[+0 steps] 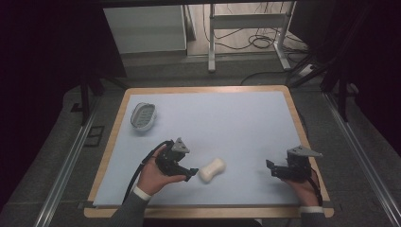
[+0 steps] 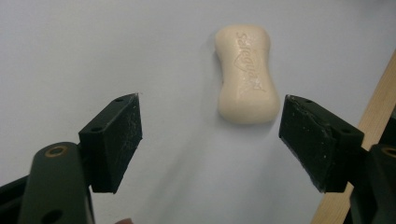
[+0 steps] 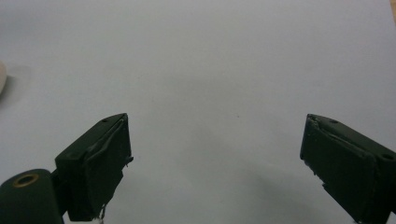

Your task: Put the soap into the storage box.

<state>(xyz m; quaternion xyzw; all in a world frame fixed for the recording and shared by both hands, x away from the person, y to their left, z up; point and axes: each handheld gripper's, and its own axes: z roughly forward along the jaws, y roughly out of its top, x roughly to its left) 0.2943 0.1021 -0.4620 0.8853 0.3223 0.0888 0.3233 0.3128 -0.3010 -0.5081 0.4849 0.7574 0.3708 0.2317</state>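
On the pale blue bench (image 1: 236,123), a cream soap bar (image 1: 211,170) is laid flat near the front edge, just ahead of the left tool (image 1: 191,171), whose jaws are spread wide with nothing between them. The right tool (image 1: 270,168) is held well apart to the right, likewise spread and empty. A soap dish (image 1: 143,116) is seen at the far left

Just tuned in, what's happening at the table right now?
A person holds a gripper in each hand over a pale blue table. The left gripper is open and aimed at a cream soap bar that lies flat just ahead of its jaws, not yet touched. The right gripper is open too, over bare table off to the side. A grey soap dish sits empty at the far left.
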